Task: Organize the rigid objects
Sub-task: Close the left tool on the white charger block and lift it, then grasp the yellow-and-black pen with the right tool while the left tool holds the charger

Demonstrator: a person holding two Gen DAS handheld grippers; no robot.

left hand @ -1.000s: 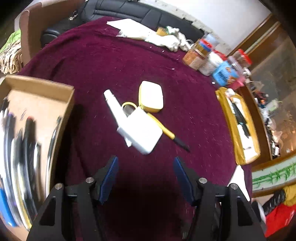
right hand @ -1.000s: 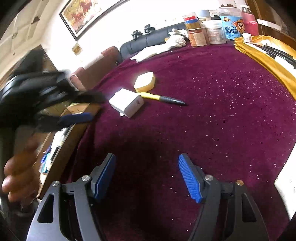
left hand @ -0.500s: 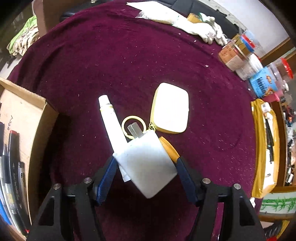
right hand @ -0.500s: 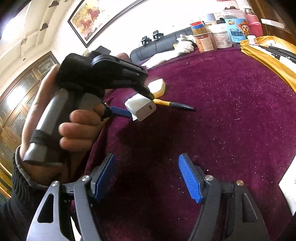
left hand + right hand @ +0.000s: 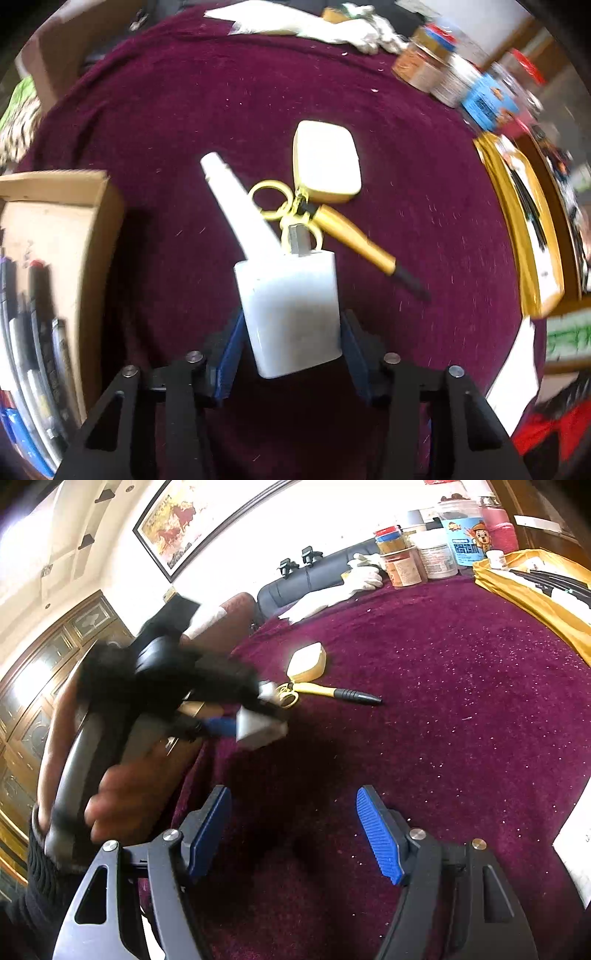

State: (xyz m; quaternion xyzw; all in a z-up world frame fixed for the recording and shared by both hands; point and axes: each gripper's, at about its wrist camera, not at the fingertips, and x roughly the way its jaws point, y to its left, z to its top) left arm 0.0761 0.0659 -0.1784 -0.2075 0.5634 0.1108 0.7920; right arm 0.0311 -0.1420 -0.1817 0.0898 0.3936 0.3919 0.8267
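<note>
charger (image 5: 291, 310) is being clamped by closing left gripper (image 5: 291, 354) | prongs pointing away, toward keyring (image 5: 273, 201) | right gripper (image 5: 295, 834) is being held open, empty, farther off

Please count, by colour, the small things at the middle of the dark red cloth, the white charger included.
White: 2, the charger and the tube.
Yellow: 3, the case, the pen and the ringed piece.
Total: 5.
</note>
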